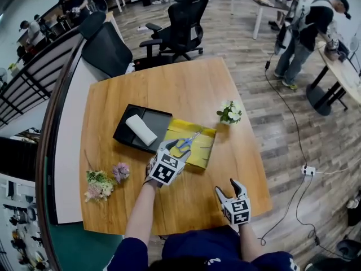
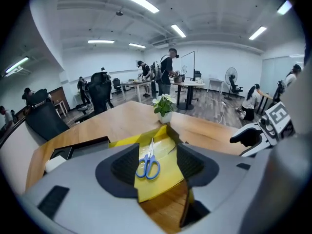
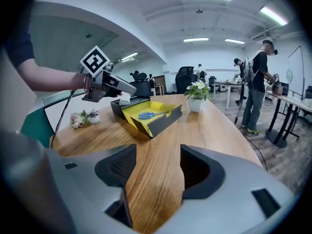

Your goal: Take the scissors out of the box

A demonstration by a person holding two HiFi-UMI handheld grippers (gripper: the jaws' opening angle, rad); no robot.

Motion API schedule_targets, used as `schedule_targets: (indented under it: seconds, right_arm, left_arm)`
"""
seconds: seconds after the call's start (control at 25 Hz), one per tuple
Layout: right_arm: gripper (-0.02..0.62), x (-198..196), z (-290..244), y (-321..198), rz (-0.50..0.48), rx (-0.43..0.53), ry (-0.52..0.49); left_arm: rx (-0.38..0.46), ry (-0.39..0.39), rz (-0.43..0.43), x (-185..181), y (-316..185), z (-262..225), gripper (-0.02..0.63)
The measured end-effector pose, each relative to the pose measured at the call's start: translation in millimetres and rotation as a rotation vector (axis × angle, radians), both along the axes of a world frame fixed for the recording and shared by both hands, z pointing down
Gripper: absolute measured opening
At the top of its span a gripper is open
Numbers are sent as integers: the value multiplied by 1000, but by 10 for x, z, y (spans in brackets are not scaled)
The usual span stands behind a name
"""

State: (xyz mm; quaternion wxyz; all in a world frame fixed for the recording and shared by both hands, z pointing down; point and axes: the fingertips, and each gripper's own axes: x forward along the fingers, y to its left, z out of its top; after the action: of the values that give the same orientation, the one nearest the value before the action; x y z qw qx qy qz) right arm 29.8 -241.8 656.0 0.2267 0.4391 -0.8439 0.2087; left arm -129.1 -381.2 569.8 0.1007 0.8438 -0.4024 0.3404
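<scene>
Head view and both gripper views, one instant. The blue-handled scissors lay flat on the yellow floor of the open box, which stood near the middle of the wooden bench. Their handles pointed toward the person and their blades toward the small potted plant beyond the box.

The left gripper hovered over the near edge of the box, angled downward. Its fingers were spread. In its own view the scissors appeared in the gap between them, but neither pad touched the scissors, so nothing was grasped.

The right gripper was held lower right in the head view, near the bench's front edge and well apart from the box. Its fingers were likewise released, with only bare wood showing between them.

A black tray touched the left side of the box and carried a white roll. Two small bunches of flowers sat near the bench's left edge. Office chairs and other people occupied the room behind the bench.
</scene>
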Motion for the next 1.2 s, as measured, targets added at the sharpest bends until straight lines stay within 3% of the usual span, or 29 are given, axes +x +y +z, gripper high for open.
schedule_targets:
  seconds: [0.16, 0.4, 0.64, 0.8, 1.0, 1.08, 1.2]
  right_arm:
    - [272, 68, 46, -1, 11, -15, 1]
    - [264, 242, 146, 0, 48, -45, 21]
    - [261, 433, 268, 16, 59, -97, 64]
    - [261, 446, 295, -21, 54, -96, 81]
    - [261, 511, 307, -78, 70, -98, 94]
    - [259, 567, 310, -116, 80, -97, 101]
    - [259, 613, 326, -143, 90, -99, 104]
  left_arm:
    - [-64, 9, 8, -13, -152, 159, 245]
    - [-165, -63, 22, -87, -285, 555, 244]
    - [-163, -87, 22, -19, -438, 748, 222]
    - [-207, -199, 87, -6, -569, 906, 218]
    - [-346, -243, 84, -102, -471, 1276, 207]
    - [-359, -233, 62, -120, -496, 1323, 206]
    - [-413, -136, 28, -104, -492, 1349, 213]
